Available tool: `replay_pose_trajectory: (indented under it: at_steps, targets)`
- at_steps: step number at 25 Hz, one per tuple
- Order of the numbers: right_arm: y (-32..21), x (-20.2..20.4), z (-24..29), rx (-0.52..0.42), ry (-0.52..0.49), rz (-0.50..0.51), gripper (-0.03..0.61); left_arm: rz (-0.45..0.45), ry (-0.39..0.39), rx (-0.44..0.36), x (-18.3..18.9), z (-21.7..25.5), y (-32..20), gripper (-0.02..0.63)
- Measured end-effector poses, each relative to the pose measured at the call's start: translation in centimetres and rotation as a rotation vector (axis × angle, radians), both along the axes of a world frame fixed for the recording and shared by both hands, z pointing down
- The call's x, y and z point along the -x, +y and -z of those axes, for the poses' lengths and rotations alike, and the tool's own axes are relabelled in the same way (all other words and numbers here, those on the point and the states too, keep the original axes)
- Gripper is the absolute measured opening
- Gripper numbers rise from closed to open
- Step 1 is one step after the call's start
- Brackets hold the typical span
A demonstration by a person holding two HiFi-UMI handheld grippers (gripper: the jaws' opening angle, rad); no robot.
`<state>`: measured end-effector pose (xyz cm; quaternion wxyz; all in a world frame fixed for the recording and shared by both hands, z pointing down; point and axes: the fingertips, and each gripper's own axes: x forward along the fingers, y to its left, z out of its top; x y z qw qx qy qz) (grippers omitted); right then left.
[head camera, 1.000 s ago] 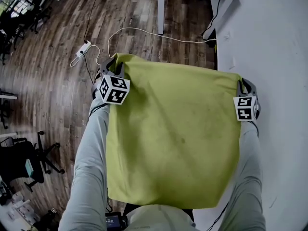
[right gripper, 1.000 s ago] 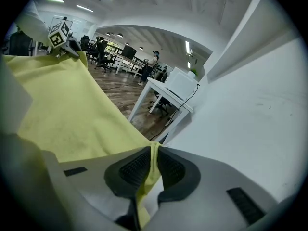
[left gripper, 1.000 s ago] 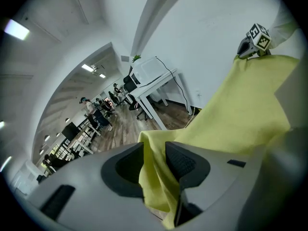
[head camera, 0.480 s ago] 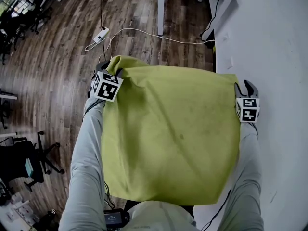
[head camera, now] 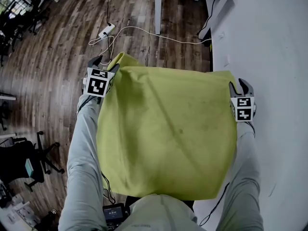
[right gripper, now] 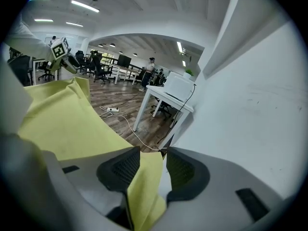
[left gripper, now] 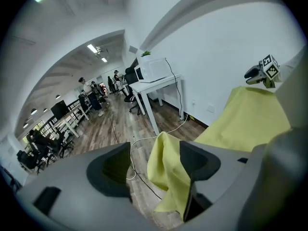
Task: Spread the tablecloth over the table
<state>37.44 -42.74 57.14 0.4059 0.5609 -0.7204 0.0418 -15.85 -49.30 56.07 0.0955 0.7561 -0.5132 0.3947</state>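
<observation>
Seen from above, a person's grey sleeves (head camera: pixel 84 153) reach forward on either side of a yellow-green tablecloth (head camera: pixel 168 129), which lies spread out wide between the two arms and hides whatever is beneath it. The near edge of the cloth ends just in front of the person's body.

At the far left corner, the left claw (head camera: pixel 103 64) stands released. Its jaws have just been opening, and a bunched fold of the cloth hangs between them, draped against one pad and clear of the other. At the far right corner, the right claw (head camera: pixel 239 86) is likewise released. Its jaws have also just been opening, with the corner of the cloth lying loose against one pad and a gap on the other side.

Beyond the cloth, a power strip (head camera: pixel 107 31) and a white cable (head camera: pixel 159 32) trail across the wooden floor (head camera: pixel 53 57). A white desk (head camera: pixel 158 8) stands farther off beside the white wall (head camera: pixel 269 57). An open office with chairs and people fills the background of both gripper views.
</observation>
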Motion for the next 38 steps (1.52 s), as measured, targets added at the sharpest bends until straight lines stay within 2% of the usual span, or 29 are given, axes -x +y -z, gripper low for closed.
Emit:
replay_pose_trajectory:
  at_steps: [6, 11, 18, 25, 29, 31, 33, 35, 38]
  targets:
    - [1.7, -0.3, 0.6, 0.008, -0.009, -0.005, 0.172, 0.007, 0.032, 0.053, 1.1, -0.7, 2.9, 0.336]
    - [5.2, -1.3, -0.3, 0.052, -0.005, -0.023, 0.17, 0.006, 0.057, 0.122, 1.8, -2.6, 6.5, 0.336]
    - [10.1, -1.2, -0.9, 0.079, -0.038, -0.072, 0.17, 0.032, 0.104, 0.158, 2.1, -3.5, 10.4, 0.336]
    - [14.8, -2.6, -3.9, 0.161, -0.073, -0.14, 0.17, 0.062, 0.122, 0.252, 2.5, -6.8, 15.3, 0.336]
    - [14.9, -3.2, -5.0, 0.206, -0.121, -0.179, 0.158, 0.133, 0.218, 0.283, 2.8, -7.9, 15.9, 0.324]
    - [14.8, -2.9, -5.1, 0.224, -0.121, -0.166, 0.116, 0.146, 0.274, 0.306, 2.5, -8.0, 16.1, 0.283]
    - [14.9, -2.7, -5.3, 0.235, -0.094, -0.154, 0.043, 0.13, 0.284, 0.316, 2.1, -8.0, 16.2, 0.21]
    - [15.0, -3.0, -5.5, 0.238, -0.064, -0.153, 0.028, 0.098, 0.22, 0.297, 2.0, -7.9, 16.1, 0.108]
    - [15.0, -3.6, -5.3, 0.233, -0.031, -0.149, 0.028, 0.034, 0.096, 0.265, 2.0, -7.8, 15.8, 0.044]
